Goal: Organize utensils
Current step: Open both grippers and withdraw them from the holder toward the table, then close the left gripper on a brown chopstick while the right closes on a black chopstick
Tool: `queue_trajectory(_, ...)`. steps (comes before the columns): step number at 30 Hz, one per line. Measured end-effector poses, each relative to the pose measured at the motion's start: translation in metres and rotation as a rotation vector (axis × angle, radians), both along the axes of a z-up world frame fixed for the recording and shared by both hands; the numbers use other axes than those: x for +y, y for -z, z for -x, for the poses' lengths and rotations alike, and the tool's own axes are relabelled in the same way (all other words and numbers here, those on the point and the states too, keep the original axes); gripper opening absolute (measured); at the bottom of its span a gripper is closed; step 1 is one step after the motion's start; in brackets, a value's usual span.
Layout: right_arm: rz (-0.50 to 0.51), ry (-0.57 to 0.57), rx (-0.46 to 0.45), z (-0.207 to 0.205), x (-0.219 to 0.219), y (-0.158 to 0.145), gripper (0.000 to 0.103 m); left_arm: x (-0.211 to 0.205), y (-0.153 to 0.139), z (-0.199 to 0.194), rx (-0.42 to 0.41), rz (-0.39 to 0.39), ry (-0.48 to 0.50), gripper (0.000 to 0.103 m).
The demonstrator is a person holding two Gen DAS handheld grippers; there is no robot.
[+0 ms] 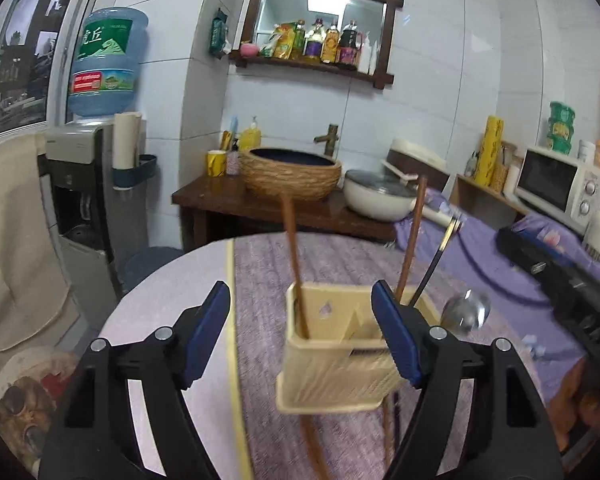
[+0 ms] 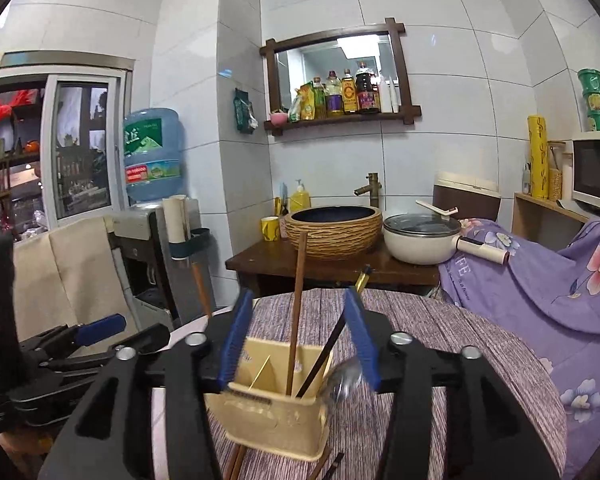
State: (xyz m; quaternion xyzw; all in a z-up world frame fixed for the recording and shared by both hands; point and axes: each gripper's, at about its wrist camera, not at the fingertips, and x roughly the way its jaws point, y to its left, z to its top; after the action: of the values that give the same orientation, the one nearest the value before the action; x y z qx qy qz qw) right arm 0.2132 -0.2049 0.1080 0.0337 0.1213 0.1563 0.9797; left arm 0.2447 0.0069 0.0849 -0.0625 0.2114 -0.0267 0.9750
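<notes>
A cream plastic utensil holder point(image 1: 336, 364) stands on the round table with the purple striped cloth point(image 1: 260, 280). Brown chopsticks point(image 1: 294, 264) and a black chopstick point(image 1: 436, 264) stand in it. A metal spoon point(image 1: 466, 312) lies just right of it. My left gripper point(image 1: 300, 336) is open, its right pad near the holder's right wall. In the right wrist view, my right gripper point(image 2: 300, 344) is open above the holder point(image 2: 276, 404), with a brown chopstick point(image 2: 296, 312) and the black chopstick point(image 2: 332, 344) between its pads. The spoon point(image 2: 346, 380) sits by the holder. More chopsticks point(image 2: 236, 464) lie under the holder.
A wooden counter point(image 2: 284, 264) behind the table carries a woven basin point(image 2: 332, 232) and a white lidded pot point(image 2: 420, 240). A water dispenser point(image 1: 84, 200) stands at the left. A microwave point(image 1: 556, 188) and purple flowered cloth point(image 2: 560, 280) are at the right. The left gripper shows at the left point(image 2: 80, 344).
</notes>
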Motion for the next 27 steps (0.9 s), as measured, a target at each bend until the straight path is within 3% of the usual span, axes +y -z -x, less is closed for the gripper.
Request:
queue_trajectory(4, 0.027, 0.017, 0.069, 0.021, -0.006, 0.024, 0.06, 0.007, 0.037, 0.016, 0.139, -0.003, -0.01, 0.072)
queue_trajectory(10, 0.074, 0.07, 0.367, 0.004, -0.01, 0.099, 0.06, -0.004, 0.11, 0.023, 0.356, -0.045, 0.038, 0.048)
queue_trajectory(14, 0.066, 0.082, 0.53, -0.009, -0.009, 0.141, 0.06, -0.016, 0.143, 0.022, 0.436, -0.054, 0.065, 0.037)
queue_trajectory(18, 0.095, 0.087, 0.586, -0.012, 0.0, 0.158, 0.059, -0.023, 0.156, 0.02, 0.46, -0.056, 0.084, 0.034)
queue_trajectory(27, 0.081, 0.097, 0.593, -0.008, 0.001, 0.165, 0.059, -0.03, 0.167, 0.011, 0.486, -0.051, 0.096, 0.032)
